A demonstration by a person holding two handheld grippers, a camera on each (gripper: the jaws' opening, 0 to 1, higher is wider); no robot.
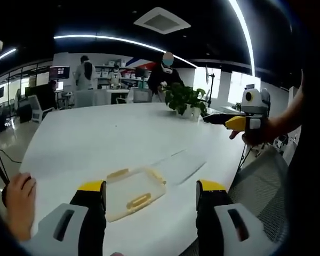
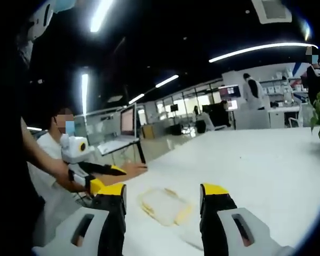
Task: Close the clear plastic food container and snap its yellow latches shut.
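A clear plastic container (image 1: 132, 190) with yellow latches (image 1: 138, 201) lies on the white table (image 1: 96, 138), just ahead of my left gripper (image 1: 152, 194), whose jaws stand wide apart with nothing between them. Its clear lid (image 1: 177, 165) lies flat on the table on the right of it. My right gripper (image 1: 232, 121) hangs in a hand at the right, well above the table edge. In the right gripper view the container (image 2: 162, 206) sits beyond my open right gripper (image 2: 162, 198), and the left gripper (image 2: 98, 177) hovers at the left, also open.
A potted plant (image 1: 186, 101) stands at the table's far side. A mesh chair (image 1: 261, 184) sits off the right edge. A hand (image 1: 18, 205) rests at the near left. Desks, a monitor (image 2: 128, 121) and people fill the background.
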